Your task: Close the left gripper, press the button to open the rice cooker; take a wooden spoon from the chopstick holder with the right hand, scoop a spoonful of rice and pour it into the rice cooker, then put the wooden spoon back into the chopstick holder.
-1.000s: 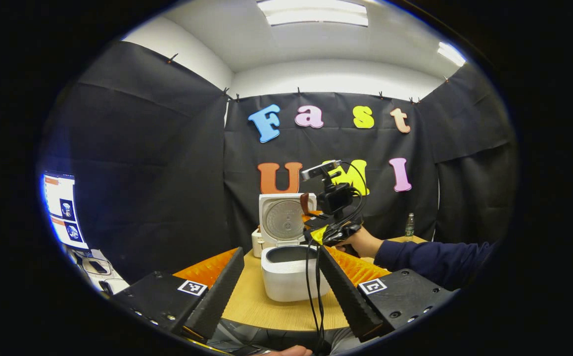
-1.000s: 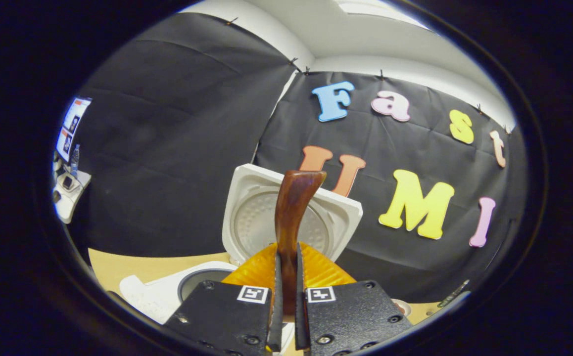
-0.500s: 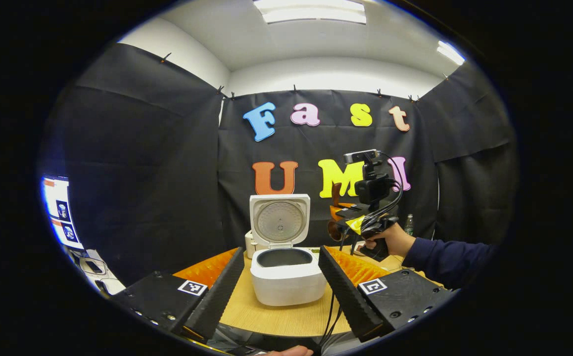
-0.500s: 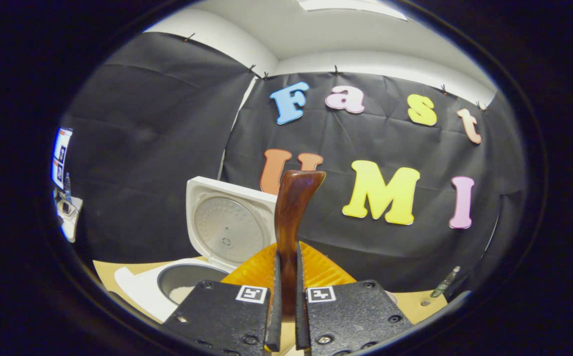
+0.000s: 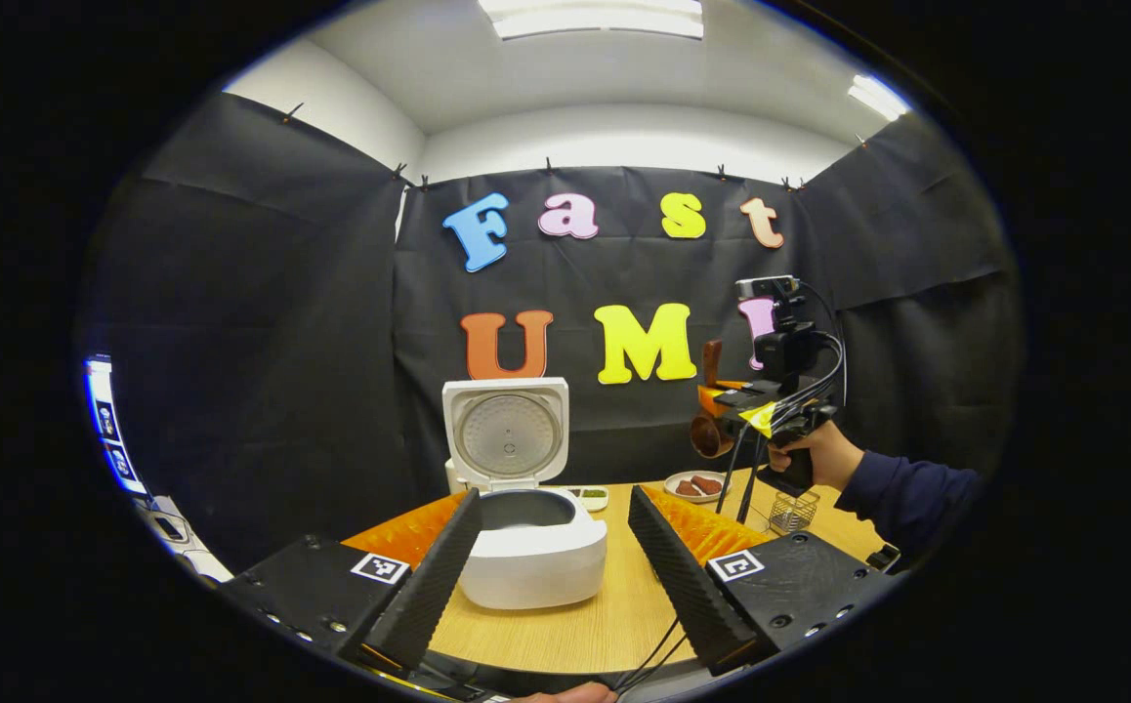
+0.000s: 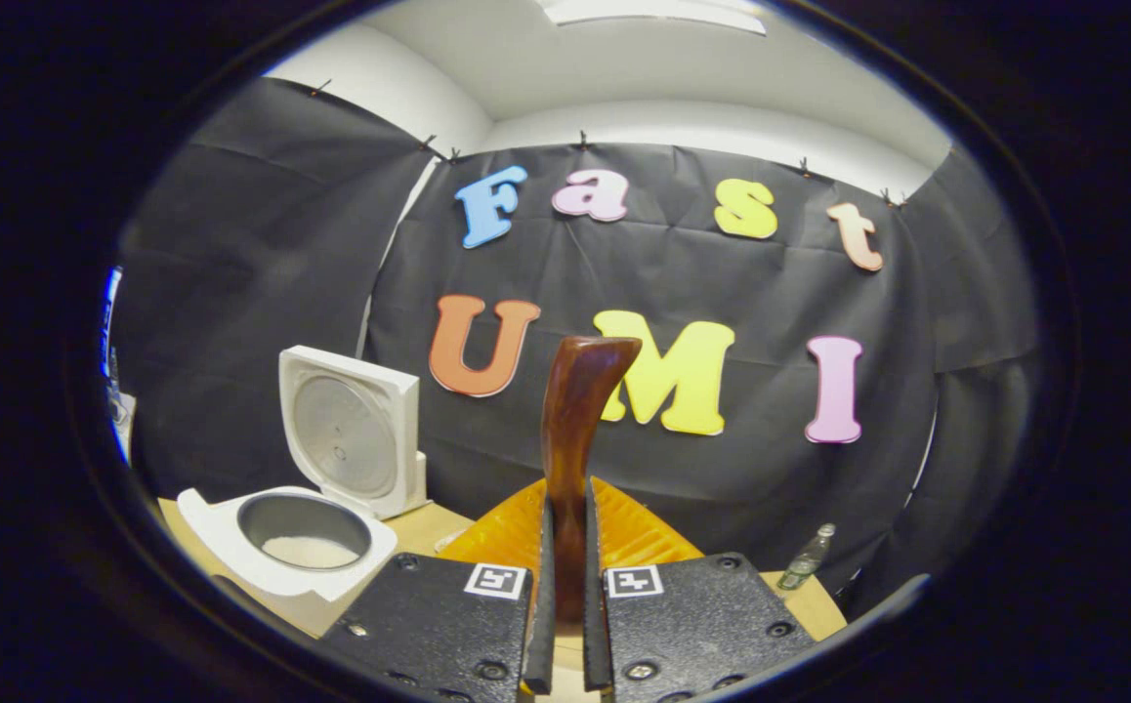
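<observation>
The right hand-held gripper point(image 6: 565, 586) has its two fingers pressed tight on the handle of the wooden spoon point(image 6: 575, 430), which stands up from the jaws; in the left gripper view the bowl of the spoon hangs below that gripper, above the right part of the worktop point(image 5: 575, 625). The left hand-held gripper point(image 5: 554, 547) is wide open and holds nothing. The rice cooker point(image 5: 526, 557) sits with its lid up, and white rice lies at the bottom of its pot in the right gripper view.

By the look of it, the pour is done and the spoon is due back in the wire chopstick holder point(image 5: 793, 511), which stands just below the person's hand point(image 5: 815, 454). The holder looks light and narrow: a tilted or off-centre entry could catch the spoon's bowl on its rim and tip it. The cables hanging from the right gripper could snag the holder or the small plate point(image 5: 697, 485) beside it. Letting go too high would make the spoon bounce out.
</observation>
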Demonstrator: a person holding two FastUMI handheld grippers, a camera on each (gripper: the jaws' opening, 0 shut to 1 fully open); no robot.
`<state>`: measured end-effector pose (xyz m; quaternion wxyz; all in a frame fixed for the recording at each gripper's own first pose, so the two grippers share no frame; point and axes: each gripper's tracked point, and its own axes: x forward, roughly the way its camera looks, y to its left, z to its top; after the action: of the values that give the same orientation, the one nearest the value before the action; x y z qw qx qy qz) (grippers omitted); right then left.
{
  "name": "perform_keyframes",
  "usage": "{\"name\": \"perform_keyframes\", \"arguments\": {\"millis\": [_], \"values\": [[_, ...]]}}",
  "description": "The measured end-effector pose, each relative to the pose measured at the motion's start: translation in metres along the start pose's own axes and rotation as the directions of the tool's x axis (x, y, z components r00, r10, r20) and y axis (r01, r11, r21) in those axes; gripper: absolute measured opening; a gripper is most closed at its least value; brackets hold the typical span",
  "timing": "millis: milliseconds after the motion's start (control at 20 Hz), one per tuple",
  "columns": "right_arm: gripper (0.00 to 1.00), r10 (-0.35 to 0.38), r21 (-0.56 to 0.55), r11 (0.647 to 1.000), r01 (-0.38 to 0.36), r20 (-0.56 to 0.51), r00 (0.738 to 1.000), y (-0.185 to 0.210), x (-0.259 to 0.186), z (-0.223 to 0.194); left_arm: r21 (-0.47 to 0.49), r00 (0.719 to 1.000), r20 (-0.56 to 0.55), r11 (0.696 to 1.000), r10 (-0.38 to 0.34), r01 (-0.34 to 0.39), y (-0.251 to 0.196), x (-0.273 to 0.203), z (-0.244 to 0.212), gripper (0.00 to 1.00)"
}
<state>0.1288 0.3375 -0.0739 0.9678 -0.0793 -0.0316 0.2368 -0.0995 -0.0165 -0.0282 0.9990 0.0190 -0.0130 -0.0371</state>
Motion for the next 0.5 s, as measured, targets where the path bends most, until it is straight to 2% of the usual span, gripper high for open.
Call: {"name": "perform_keyframes", "arguments": {"millis": [250,500], "values": [[0.18,-0.075,0.014,0.997,0.076,-0.004,0.997,-0.071,-0.019,-0.014,-0.003,1.000,-0.002,1.000,-0.023,0.023,-0.025,0.014,0.001,0.96],[0.18,-0.131,0.048,0.990,0.132,-0.040,0.991,-0.133,-0.034,-0.041,-0.016,1.000,0.002,1.000,-0.015,0.015,-0.035,0.029,0.001,0.95]]}}
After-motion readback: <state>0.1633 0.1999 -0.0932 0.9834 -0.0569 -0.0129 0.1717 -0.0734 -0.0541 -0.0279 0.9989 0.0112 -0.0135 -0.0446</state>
